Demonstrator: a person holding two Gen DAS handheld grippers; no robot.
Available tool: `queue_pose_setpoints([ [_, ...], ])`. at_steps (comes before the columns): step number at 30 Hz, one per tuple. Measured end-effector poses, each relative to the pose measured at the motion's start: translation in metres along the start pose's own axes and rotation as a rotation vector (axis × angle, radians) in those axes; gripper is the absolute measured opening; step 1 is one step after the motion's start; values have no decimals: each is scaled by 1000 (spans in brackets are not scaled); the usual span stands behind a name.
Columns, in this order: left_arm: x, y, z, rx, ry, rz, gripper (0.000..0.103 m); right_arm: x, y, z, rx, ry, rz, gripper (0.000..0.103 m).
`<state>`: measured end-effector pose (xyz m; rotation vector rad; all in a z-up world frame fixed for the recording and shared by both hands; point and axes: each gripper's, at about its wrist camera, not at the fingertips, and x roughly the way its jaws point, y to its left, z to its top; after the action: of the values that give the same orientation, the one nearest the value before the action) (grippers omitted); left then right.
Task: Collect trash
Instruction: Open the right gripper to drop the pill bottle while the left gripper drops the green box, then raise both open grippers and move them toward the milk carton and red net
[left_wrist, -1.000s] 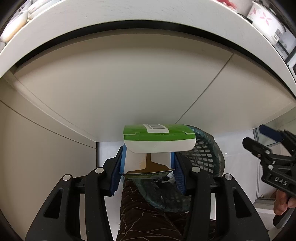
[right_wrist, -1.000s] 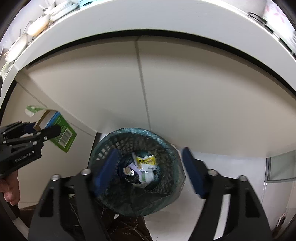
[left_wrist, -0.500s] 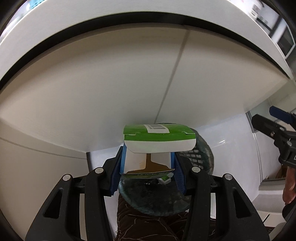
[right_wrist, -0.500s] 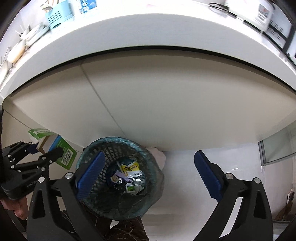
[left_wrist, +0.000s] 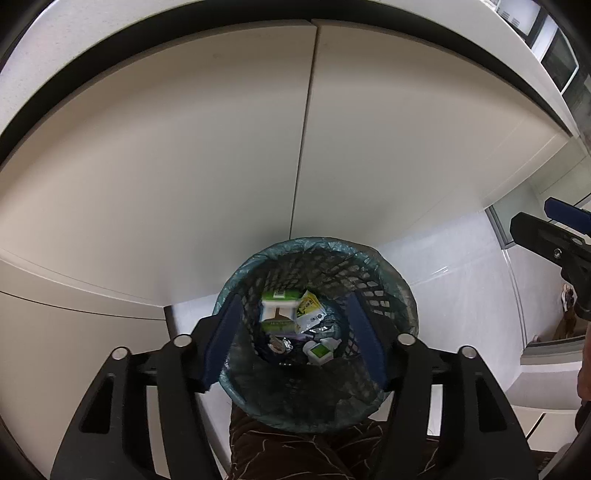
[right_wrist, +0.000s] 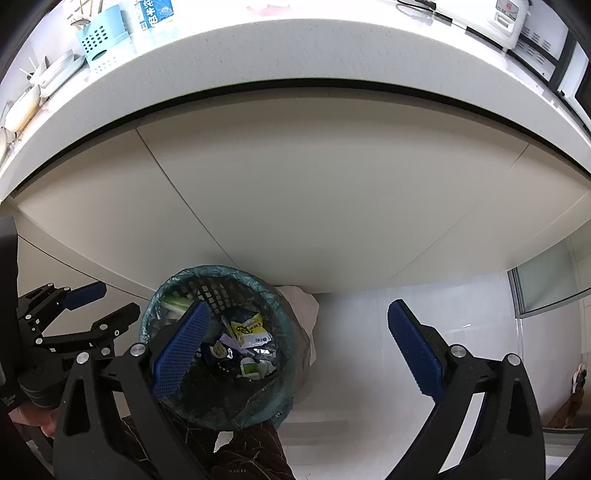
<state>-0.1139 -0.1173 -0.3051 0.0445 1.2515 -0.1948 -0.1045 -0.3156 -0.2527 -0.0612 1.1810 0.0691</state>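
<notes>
The left hand-held gripper (left_wrist: 291, 332) points steeply down over the bin (left_wrist: 402, 295), a dark mesh basket with a teal liner standing on the white floor (left_wrist: 461, 266) just in front of the beige cabinet doors (left_wrist: 221, 166). Its jaws have just been opening and now stand moderately wide with nothing between the pads. The green-and-white carton (left_wrist: 279, 310) lies inside the bin, well below the blue pads (left_wrist: 221, 339) and clear of them, its printed face up. It rests against a yellow packet (left_wrist: 310, 308), with a small white-and-green piece (left_wrist: 319, 350) and crumpled foil nearby on the bin's bottom.

The right hand-held gripper (right_wrist: 295, 347) is held off to the side of the bin, jaws spread very wide and empty. Its left pad (right_wrist: 181, 343) overlaps the bin's near rim in its own view; its right pad hangs over bare floor. In that view the left hand-held gripper (right_wrist: 99, 306) shows at the left edge beside the bin (right_wrist: 280, 295), and the carton (right_wrist: 177, 301) is only partly visible behind the pad. Above, the table (right_wrist: 332, 48) carries a blue perforated holder (right_wrist: 101, 40).
</notes>
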Motion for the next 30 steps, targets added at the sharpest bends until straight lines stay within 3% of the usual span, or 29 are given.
queue_pose_setpoints([
  [3, 1, -2, 1, -5, -5, 2, 69, 1, 0, 0, -2, 0, -2, 93],
  [7, -9, 1, 3, -21, -54, 32, 93, -3, -1, 6, 3, -14, -2, 93],
  [9, -17, 7, 6, -49, -75, 36, 95, -7, -1, 9, 4, -24, 3, 94],
  [20, -77, 30, 27, -50, -171, 73, 97, -47, 13, 43, -41, -85, 39, 95],
  [30, -144, 59, 55, -141, -208, 68, 97, -98, 35, 91, -87, -156, 37, 95],
])
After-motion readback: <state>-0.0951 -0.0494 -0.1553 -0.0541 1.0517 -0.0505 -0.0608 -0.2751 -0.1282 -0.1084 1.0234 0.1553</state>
